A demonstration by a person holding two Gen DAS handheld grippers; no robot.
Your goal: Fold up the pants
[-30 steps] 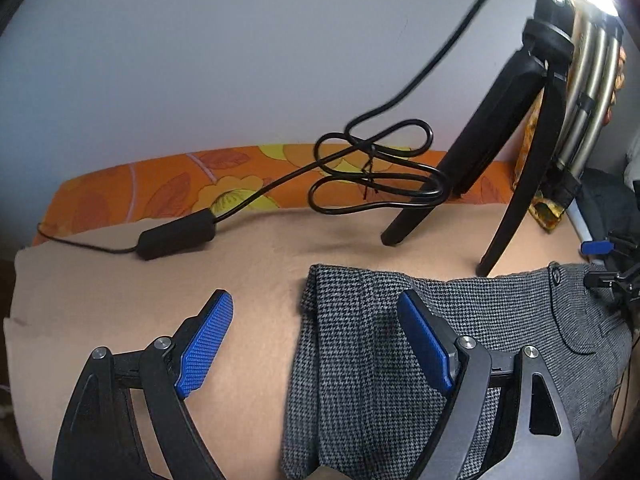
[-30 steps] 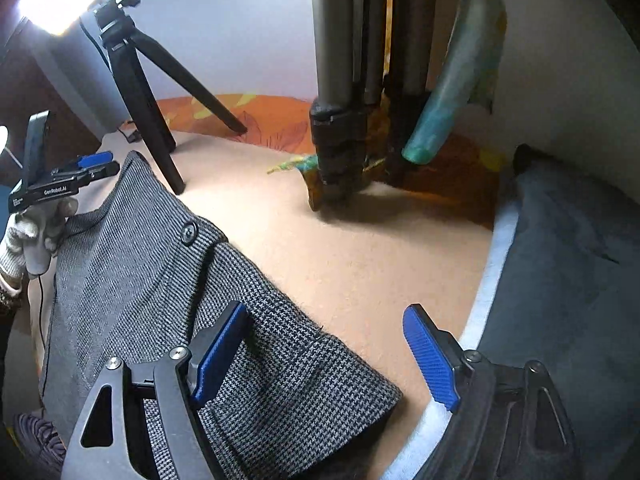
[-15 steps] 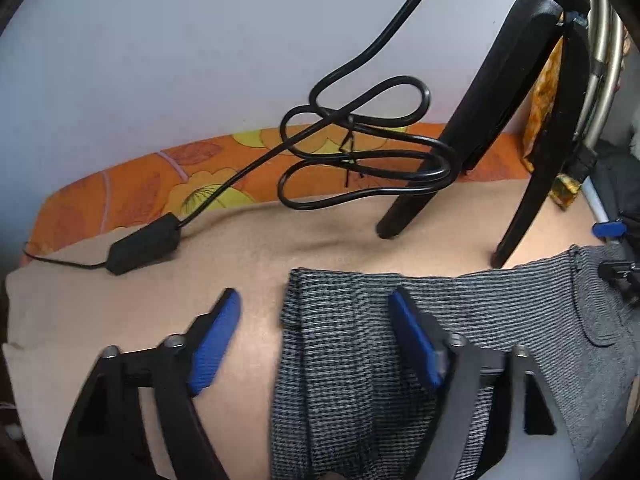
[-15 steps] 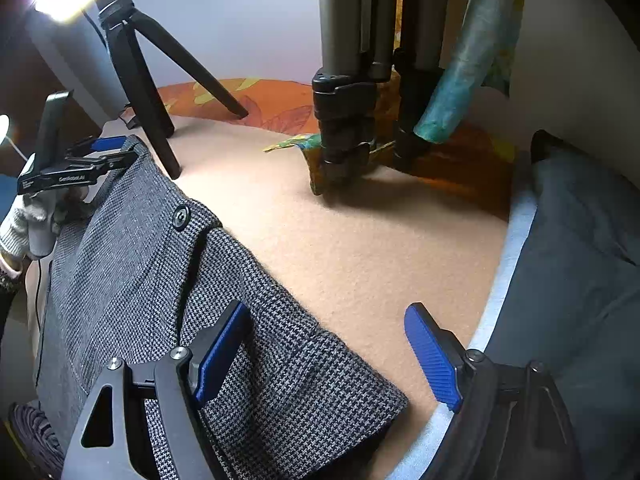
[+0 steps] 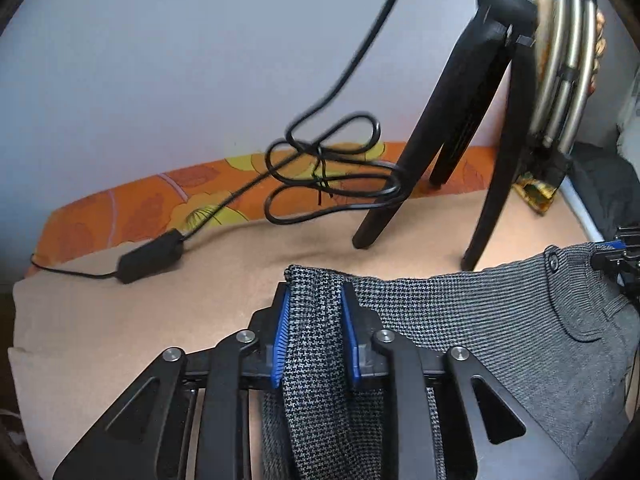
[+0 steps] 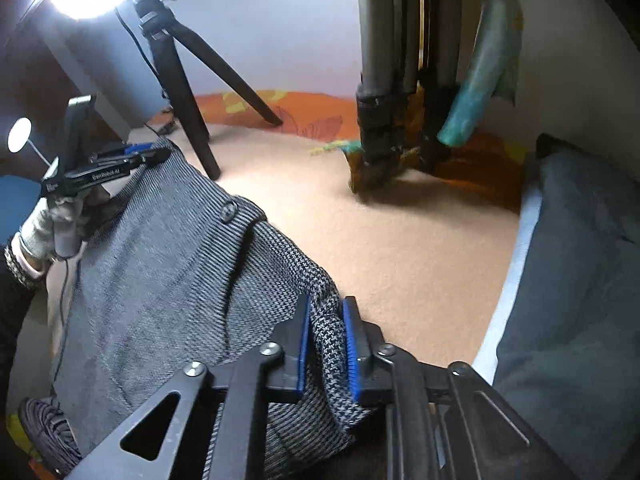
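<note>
Item: grey houndstooth woven pants (image 5: 460, 320), lying flat on the beige-covered bed (image 5: 120, 320), pinched at opposite ends by left claw (image 5: 314, 344) and right claw (image 6: 326, 354); grasp step judged complete, next calling for a joint lift and fold-over.

Grey-and-black houndstooth on the pants (image 5: 460, 320), with a dark grey button (image 6: 229, 209) at the waist. Bright blue ribbed pads (image 5: 280, 344) on the black left gripper (image 5: 314, 340); same blue on the pads (image 6: 303, 344) of the black right gripper (image 6: 326, 346). The surface (image 6: 400, 248) is plain peach-tan. Behind it runs an orange cloth (image 5: 152, 200) printed with yellow flowers and darker orange leaves. The tripod (image 5: 460, 120) is black, and so is the cable (image 5: 332, 168). A dark slate-grey cushion (image 6: 580, 280) carries a pale edge, and the wall (image 5: 200, 60) is a soft blue-grey.
</note>
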